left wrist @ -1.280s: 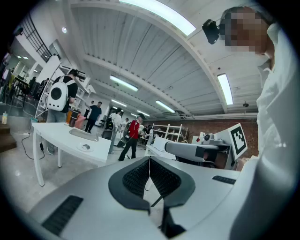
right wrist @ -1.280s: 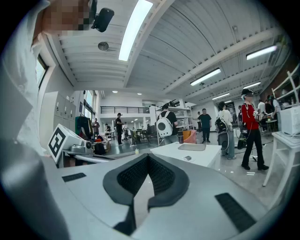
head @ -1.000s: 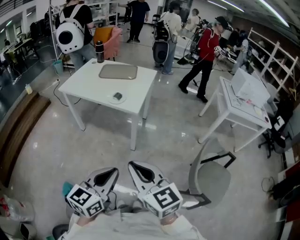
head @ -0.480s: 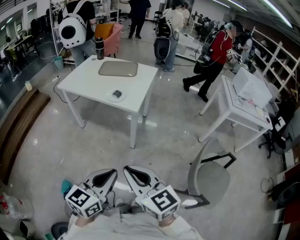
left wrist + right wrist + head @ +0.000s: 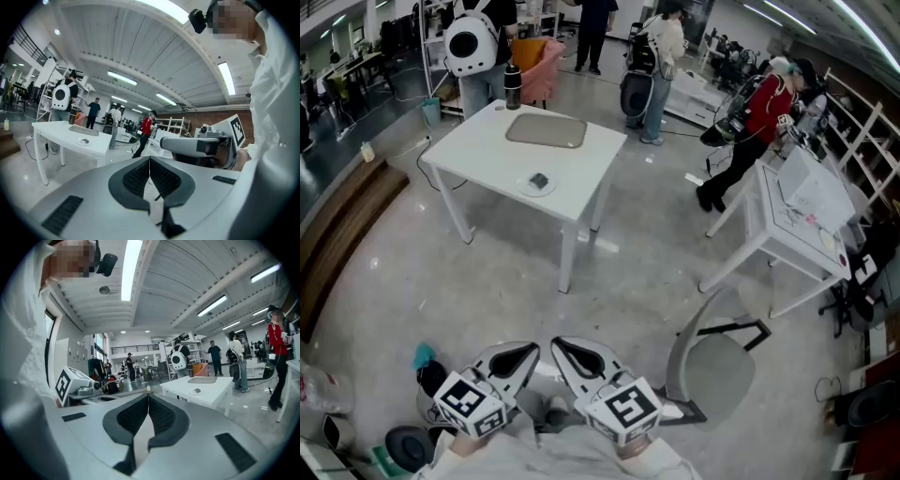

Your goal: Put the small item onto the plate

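Observation:
A small dark item (image 5: 539,180) lies on a white plate (image 5: 528,187) near the front edge of the white table (image 5: 487,150), far ahead of me. The same plate (image 5: 84,141) and plate (image 5: 197,391) show small in both gripper views. My left gripper (image 5: 530,349) and right gripper (image 5: 555,345) are held close to my body at the bottom of the head view, side by side, far from the table. Both are shut with nothing between their pads (image 5: 140,176) and pads (image 5: 159,416).
A grey mat (image 5: 547,130) and a dark bottle (image 5: 513,94) stand at the table's far side. A second white table (image 5: 792,216) is on the right, a grey chair (image 5: 712,361) near my right. Several people (image 5: 755,122) stand behind. A wooden bench (image 5: 337,244) runs along the left.
The view has shifted slightly: the table now sits a little farther right and lower in frame. The person in red has walked to the right. Both grippers stay shut by my body.

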